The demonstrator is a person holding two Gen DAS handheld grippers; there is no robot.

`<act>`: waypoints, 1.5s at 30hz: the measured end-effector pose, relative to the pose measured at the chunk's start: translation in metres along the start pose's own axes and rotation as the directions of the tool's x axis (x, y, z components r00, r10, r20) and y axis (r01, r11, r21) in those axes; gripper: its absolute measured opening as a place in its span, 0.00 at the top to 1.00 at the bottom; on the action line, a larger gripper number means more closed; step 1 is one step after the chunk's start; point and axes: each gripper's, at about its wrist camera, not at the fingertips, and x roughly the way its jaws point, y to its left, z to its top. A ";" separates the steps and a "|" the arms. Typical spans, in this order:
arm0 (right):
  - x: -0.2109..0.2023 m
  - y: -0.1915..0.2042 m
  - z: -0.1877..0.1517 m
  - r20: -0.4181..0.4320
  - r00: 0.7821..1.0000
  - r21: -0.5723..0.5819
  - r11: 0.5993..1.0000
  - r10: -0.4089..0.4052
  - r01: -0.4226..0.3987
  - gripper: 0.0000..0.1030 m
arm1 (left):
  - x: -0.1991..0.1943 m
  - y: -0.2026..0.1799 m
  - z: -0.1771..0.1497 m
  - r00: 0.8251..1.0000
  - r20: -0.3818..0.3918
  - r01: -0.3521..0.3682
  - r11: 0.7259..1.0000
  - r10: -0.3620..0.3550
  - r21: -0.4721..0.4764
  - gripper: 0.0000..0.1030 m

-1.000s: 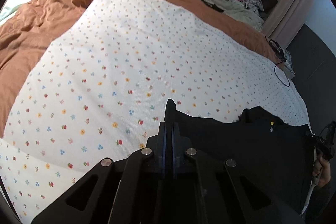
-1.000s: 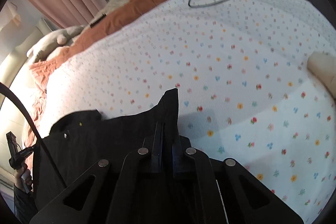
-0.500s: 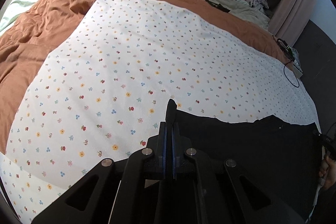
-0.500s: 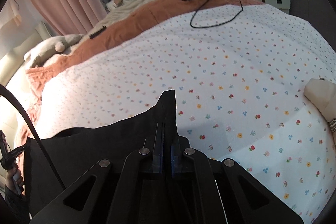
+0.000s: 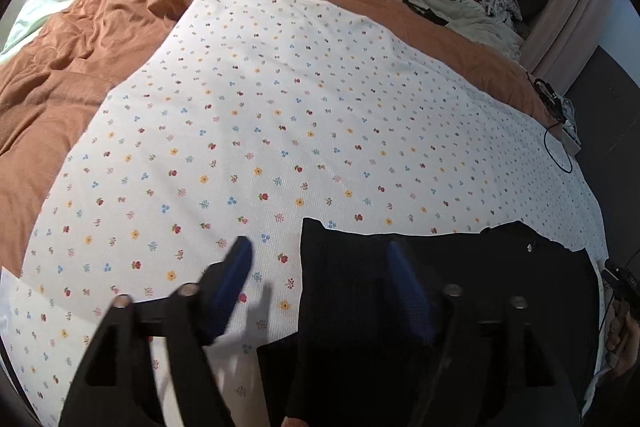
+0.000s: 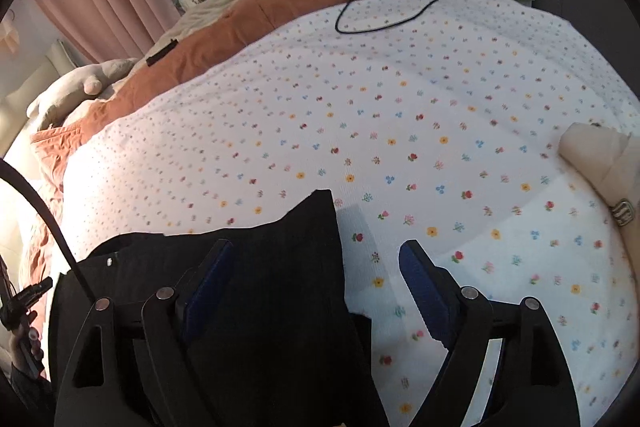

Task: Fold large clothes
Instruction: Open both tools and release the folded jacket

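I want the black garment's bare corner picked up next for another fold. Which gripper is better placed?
Either: the left gripper and right gripper, jaws just opened, each straddle one far corner of the black garment, none gripped.

A floral sheet (image 5: 280,99) overlies a rust-brown duvet (image 5: 80,59); a black cable (image 6: 380,15) loops across both.

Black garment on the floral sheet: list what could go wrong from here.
1. Both grippers, left and right, have just opened; the black garment lies released, and its top edge looks uneven, so the fold may end up crooked.
2. The black cable on the floral sheet could snag later moves.
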 end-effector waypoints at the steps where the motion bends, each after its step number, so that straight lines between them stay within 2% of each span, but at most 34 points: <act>1: -0.009 0.001 -0.001 0.007 1.000 -0.004 1.000 0.003 -0.003 0.19 | -0.011 0.000 -0.001 1.000 0.016 0.000 1.000 0.000 -0.001 0.23; 6: -0.055 0.004 -0.015 0.033 0.999 -0.022 1.000 0.015 -0.014 0.19 | -0.055 0.002 -0.018 0.999 0.039 -0.005 1.000 0.006 -0.019 0.23; 14: -0.125 0.020 -0.053 0.054 0.998 -0.053 0.998 0.025 -0.022 0.19 | -0.122 0.006 -0.062 0.996 0.080 0.038 0.998 -0.034 -0.058 0.23; 16: -0.138 0.024 -0.062 0.055 0.998 -0.059 0.998 0.008 -0.005 0.19 | -0.134 0.008 -0.073 0.996 0.085 0.045 0.997 -0.039 -0.064 0.23; 25: -0.190 0.050 -0.102 0.078 0.994 -0.090 0.994 0.072 -0.065 0.19 | -0.170 0.022 -0.129 0.992 0.081 0.103 0.987 -0.094 -0.126 0.23; 29: -0.199 0.066 -0.124 0.074 0.993 -0.126 0.989 0.093 -0.083 0.20 | -0.177 0.030 -0.153 0.992 0.071 0.115 0.983 -0.105 -0.145 0.23; 35: -0.195 0.089 -0.156 0.023 0.992 -0.172 0.978 0.124 -0.118 0.20 | -0.176 0.046 -0.185 0.991 0.054 0.134 0.969 -0.125 -0.207 0.23; 38: -0.190 0.097 -0.168 -0.006 0.990 -0.186 0.973 0.139 -0.138 0.27 | -0.170 0.051 -0.202 0.991 0.033 0.137 0.963 -0.133 -0.233 0.23; 45: -0.171 0.112 -0.186 -0.083 0.984 -0.197 0.966 0.156 -0.170 0.35 | -0.150 0.055 -0.243 0.983 -0.034 0.162 0.944 -0.179 -0.288 0.23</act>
